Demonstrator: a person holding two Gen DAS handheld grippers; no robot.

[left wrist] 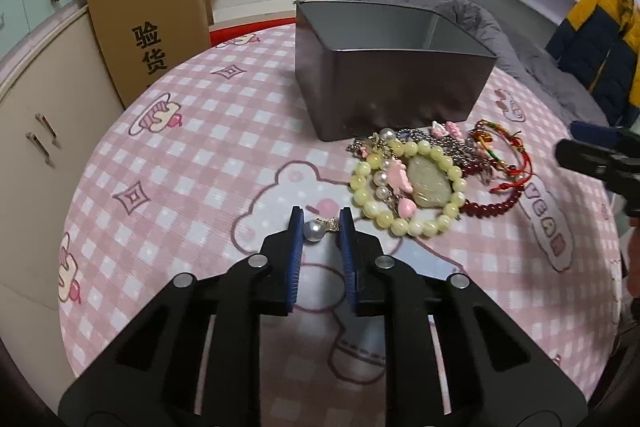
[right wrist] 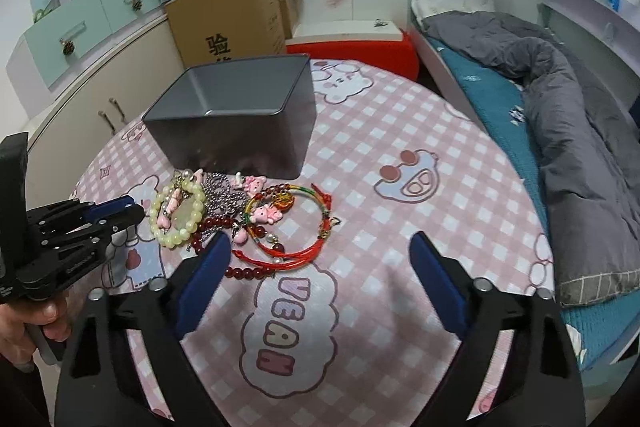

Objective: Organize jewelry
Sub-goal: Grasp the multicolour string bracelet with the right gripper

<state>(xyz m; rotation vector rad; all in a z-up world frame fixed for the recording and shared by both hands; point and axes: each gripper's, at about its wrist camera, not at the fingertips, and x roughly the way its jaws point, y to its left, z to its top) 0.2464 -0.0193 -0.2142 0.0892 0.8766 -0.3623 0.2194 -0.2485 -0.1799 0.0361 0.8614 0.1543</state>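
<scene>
Grey tin (left wrist: 394, 83) stands open on the pink checked cloth (left wrist: 200, 155), jewelry pile (left wrist: 424, 175) heaped just in front of it. My right gripper (right wrist: 320, 267) hangs spread, empty, beside the red cord bracelet (right wrist: 296, 227); closing here could snag several tangled strands at once. My left gripper (left wrist: 321, 227) pinches a pearl earring (left wrist: 316, 230) at its tips. Round pearl, shallow bite: I judge it may squirt out on lifting.

Tangled jewelry pile (left wrist: 424, 171) lies touching the open grey tin (left wrist: 384, 67).

Grey box (left wrist: 392, 79) blocks behind jewelry pile (left wrist: 424, 179).
</scene>
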